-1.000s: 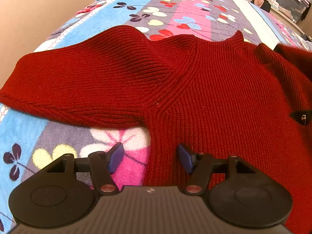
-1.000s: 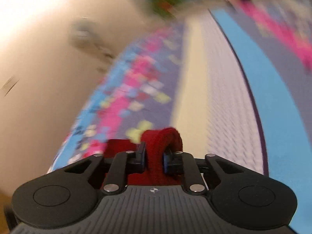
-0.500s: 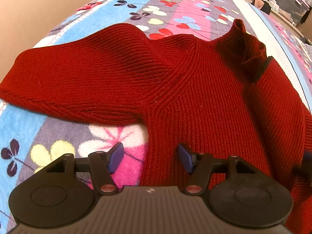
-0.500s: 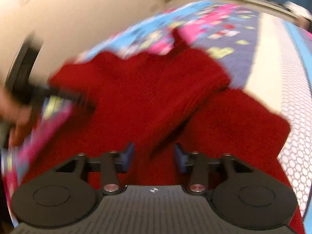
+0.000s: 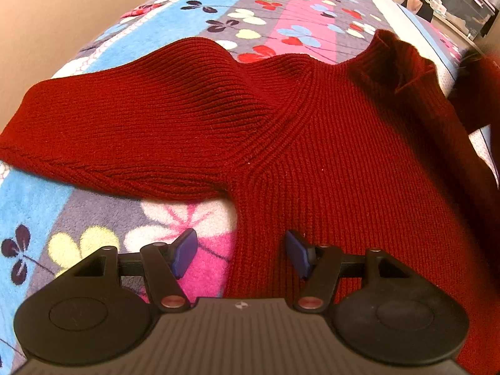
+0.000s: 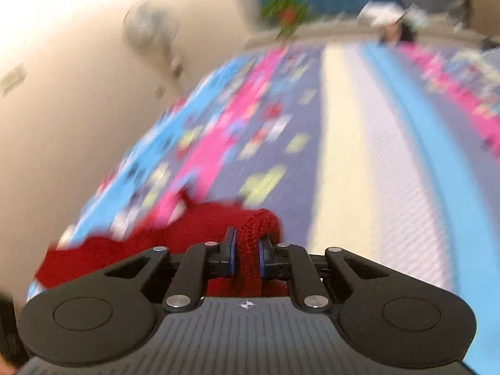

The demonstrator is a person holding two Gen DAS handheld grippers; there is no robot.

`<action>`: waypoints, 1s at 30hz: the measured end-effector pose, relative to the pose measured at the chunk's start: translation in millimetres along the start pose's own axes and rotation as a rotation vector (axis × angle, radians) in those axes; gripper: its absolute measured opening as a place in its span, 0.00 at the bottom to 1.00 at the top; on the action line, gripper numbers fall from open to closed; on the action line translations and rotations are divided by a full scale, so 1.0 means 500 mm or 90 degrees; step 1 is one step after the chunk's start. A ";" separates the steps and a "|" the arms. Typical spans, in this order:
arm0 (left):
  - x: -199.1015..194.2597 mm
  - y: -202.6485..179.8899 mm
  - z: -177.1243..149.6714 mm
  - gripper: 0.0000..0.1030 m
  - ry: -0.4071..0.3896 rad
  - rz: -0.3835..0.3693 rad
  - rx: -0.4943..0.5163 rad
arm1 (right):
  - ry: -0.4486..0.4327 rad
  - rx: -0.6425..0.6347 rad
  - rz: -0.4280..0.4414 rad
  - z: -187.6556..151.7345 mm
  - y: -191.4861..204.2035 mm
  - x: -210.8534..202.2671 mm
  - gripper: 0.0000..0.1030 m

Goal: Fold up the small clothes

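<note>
Jaws, left gripper (image 5: 240, 254): spread wide, holding nothing; they straddle the near left side edge of the sweater (image 5: 328, 156), one blue pad (image 5: 184, 251) over the blanket (image 5: 93, 215), the other over the knit.
Jaws, right gripper (image 6: 247, 254): closed tight on a bunched fold of the sweater (image 6: 250, 228), lifted above the blanket (image 6: 343, 156); this view is blurred.
Sweater: red ribbed knit, lying on my flowered blanket. Left sleeve (image 5: 125, 125) stretched flat to the left. Collar (image 5: 390, 59) at far right, rumpled. Right edge raised and blurred; I cannot tell its shape.
Wall (image 6: 62, 78): beige, left of the blanket.
</note>
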State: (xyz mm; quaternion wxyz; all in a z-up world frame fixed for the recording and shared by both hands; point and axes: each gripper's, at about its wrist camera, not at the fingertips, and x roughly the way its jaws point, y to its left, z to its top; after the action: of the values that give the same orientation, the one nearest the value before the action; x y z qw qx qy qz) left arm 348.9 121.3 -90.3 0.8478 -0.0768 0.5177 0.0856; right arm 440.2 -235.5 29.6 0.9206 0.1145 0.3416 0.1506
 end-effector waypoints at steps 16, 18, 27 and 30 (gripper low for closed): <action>0.000 -0.008 -0.002 0.68 -0.007 0.012 0.017 | -0.029 0.321 -0.508 -0.219 -0.612 -0.216 0.40; 0.000 -0.008 -0.003 0.68 -0.007 0.012 0.019 | -0.003 0.304 -0.411 -0.271 -0.578 -0.205 0.40; -0.008 0.003 -0.015 0.69 -0.018 0.000 0.005 | 0.111 0.165 -0.192 -0.383 -0.408 -0.241 0.51; -0.021 0.004 -0.036 0.72 -0.026 -0.003 0.005 | 0.126 0.202 -0.182 -0.412 -0.397 -0.290 0.51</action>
State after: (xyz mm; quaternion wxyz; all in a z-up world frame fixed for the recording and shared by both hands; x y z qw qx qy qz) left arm 328.0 118.5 -89.4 0.8586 -0.0732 0.5006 0.0834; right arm 238.8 -449.2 -99.0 0.8653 0.1928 0.4620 -0.0263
